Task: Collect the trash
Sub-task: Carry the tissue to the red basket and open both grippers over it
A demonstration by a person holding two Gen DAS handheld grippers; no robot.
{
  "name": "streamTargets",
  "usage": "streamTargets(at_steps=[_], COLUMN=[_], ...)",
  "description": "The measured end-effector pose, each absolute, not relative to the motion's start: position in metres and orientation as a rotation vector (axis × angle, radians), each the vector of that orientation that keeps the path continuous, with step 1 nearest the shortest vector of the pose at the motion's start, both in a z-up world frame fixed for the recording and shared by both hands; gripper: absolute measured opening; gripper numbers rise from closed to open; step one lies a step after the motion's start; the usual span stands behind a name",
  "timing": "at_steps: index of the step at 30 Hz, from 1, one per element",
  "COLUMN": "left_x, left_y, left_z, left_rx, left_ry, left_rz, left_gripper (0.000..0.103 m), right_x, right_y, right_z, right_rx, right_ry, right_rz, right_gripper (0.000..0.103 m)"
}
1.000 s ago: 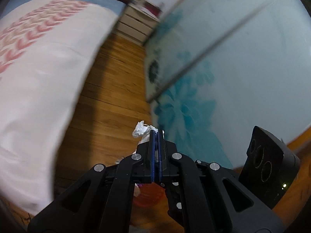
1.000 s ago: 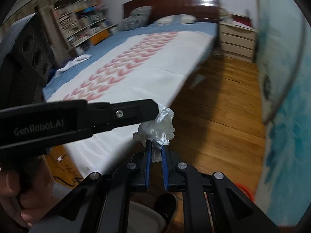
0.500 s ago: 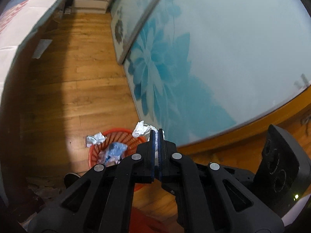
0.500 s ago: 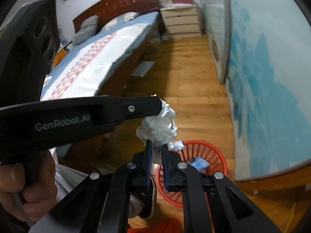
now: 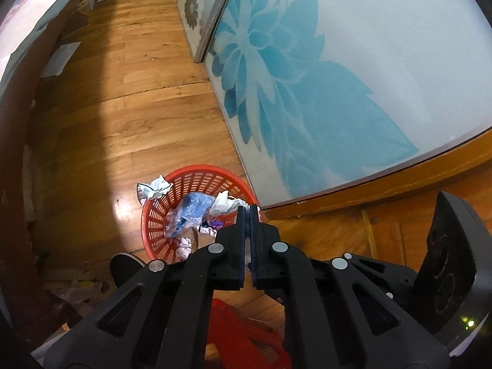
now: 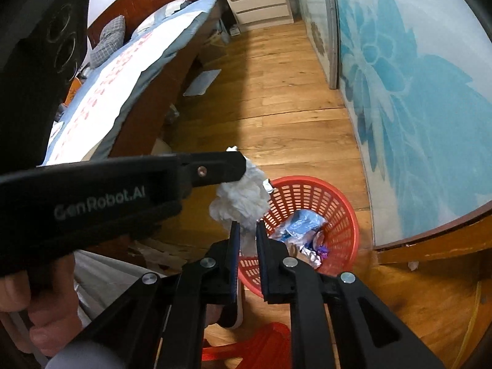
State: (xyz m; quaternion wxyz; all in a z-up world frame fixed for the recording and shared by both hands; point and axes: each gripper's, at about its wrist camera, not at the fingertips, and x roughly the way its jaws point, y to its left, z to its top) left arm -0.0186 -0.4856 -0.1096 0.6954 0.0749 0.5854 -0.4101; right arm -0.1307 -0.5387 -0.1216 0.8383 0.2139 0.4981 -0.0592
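Wooden bedroom floor [image 6: 276,117] holds a red mesh basket [image 6: 344,212] of trash. Both grippers angle down above it, jointly pinching one crumpled white tissue [image 6: 243,200]: left gripper [image 5: 246,212] pressed together, right gripper [image 6: 246,230] clamping its lower end.

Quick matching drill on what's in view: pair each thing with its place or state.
1. red plastic mesh basket
2. white crumpled tissue wad
3. crumpled silver-white wrapper
4. cream bedside drawer unit

a. draped over the basket rim
b. pinched between both grippers
c. at the far end of the wooden floor
d. on the floor beside the glass panel

Pairs: 1-d, 2-b, 3-a, 4-c
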Motion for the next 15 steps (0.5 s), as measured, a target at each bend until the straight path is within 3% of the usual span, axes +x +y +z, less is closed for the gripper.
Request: streamTargets(at_steps=[4,5,6,7,8,9,11,15], left_x=[-0.017,-0.016,-0.016,-0.015,-0.014,-0.014,-0.013,-0.012], left_y=[-0.489,-0.489,-0.489,-0.488,-0.486,-0.484,-0.481,-0.480], left_z=[-0.118,-0.121,-0.123,-0.123,-0.121,-0.117,-0.113,-0.116], left_rx=[0.169,0.168,0.165,0.155,0.144,0.135,0.120,0.111], left_ry=[1.331,1.352,1.365,1.367,1.355,1.333,1.314,1.328], left_rz=[-0.897,-0.891,-0.887,-0.879,-0.871,-0.862,-0.864,-0.857], left_gripper=[0.004,0.009,0.015,0.035,0.057,0.064,0.066,0.066], right_x=[-0.129,-0.130,-0.129,-0.129,-0.129,-0.129,-0.132,-0.133], right_y=[-0.542,-0.542,-0.542,-0.543,-0.543,-0.544,-0.545,-0.544], right_z=[-0.129,-0.131,-0.131,-0.130,-0.131,-0.129,-0.127,-0.126], right_rx=[0.447,0.446,0.443,0.439,0.427,0.425,0.430,0.416], right_ry=[1.064,1.071,1.075,1.079,1.084,1.082,1.060,1.062], right_rz=[-0.142,-0.149,-0.153,-0.159,-0.171,-0.177,-0.195,-0.210], right_gripper=[0.014,0.014,0.014,0.015,0.025,0.044,0.062,0.062])
